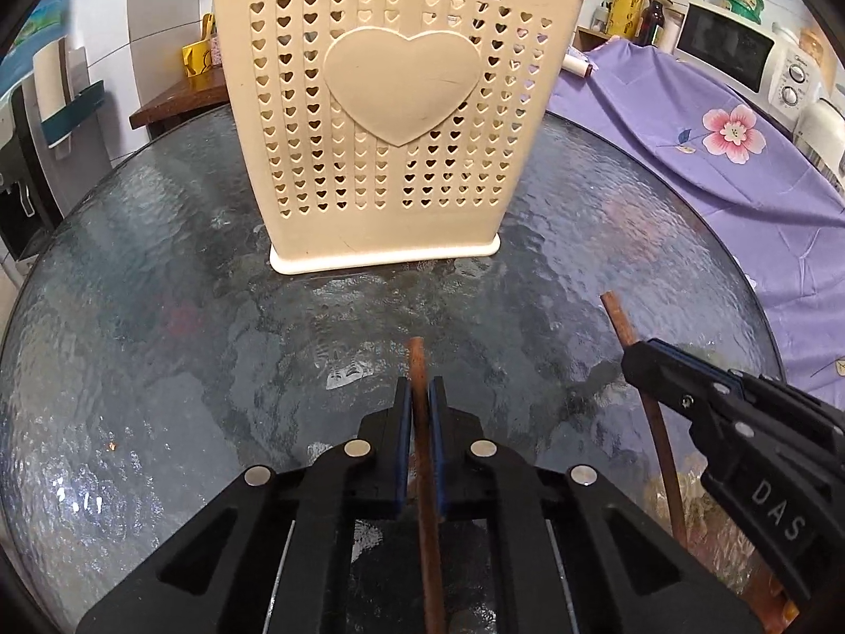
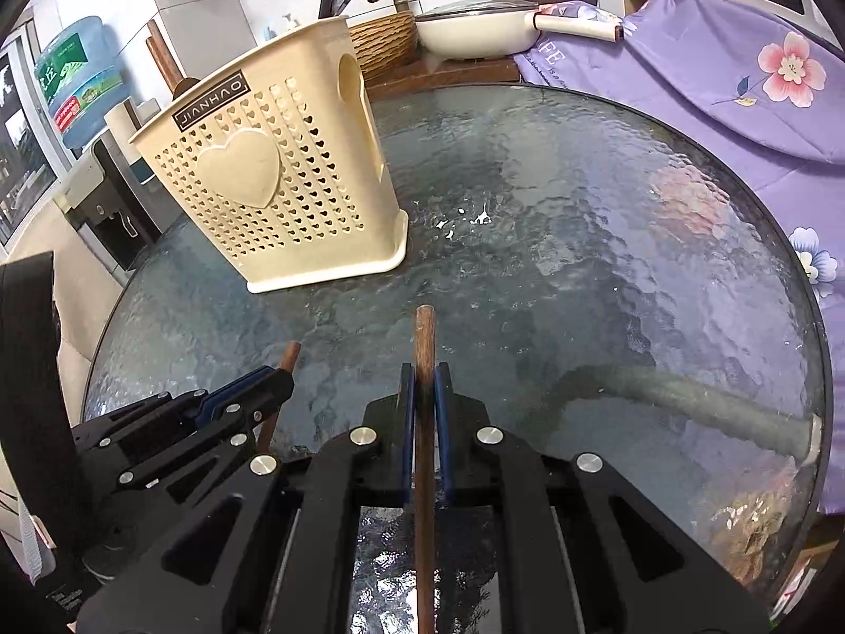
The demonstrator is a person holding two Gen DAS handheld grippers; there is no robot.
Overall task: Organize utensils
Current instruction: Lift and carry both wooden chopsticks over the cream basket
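Note:
A cream plastic utensil holder (image 1: 391,121) with heart-shaped holes stands upright on the round glass table (image 1: 158,274); it also shows in the right wrist view (image 2: 274,185) at the left, with utensil handles sticking out of its top. My left gripper (image 1: 421,388) is shut on a brown wooden chopstick (image 1: 417,364) in front of the holder. My right gripper (image 2: 425,375) is shut on a second brown chopstick (image 2: 425,338). In the left wrist view the right gripper (image 1: 641,356) is at the right with its chopstick (image 1: 618,317). In the right wrist view the left gripper (image 2: 277,378) is at the lower left.
A purple flowered cloth (image 1: 713,148) covers the surface right of the table. A white microwave (image 1: 739,53) stands behind it. A white pan with a glass lid (image 2: 475,26) and a wicker basket (image 2: 383,45) sit behind the table. A water dispenser (image 2: 100,195) stands at the left.

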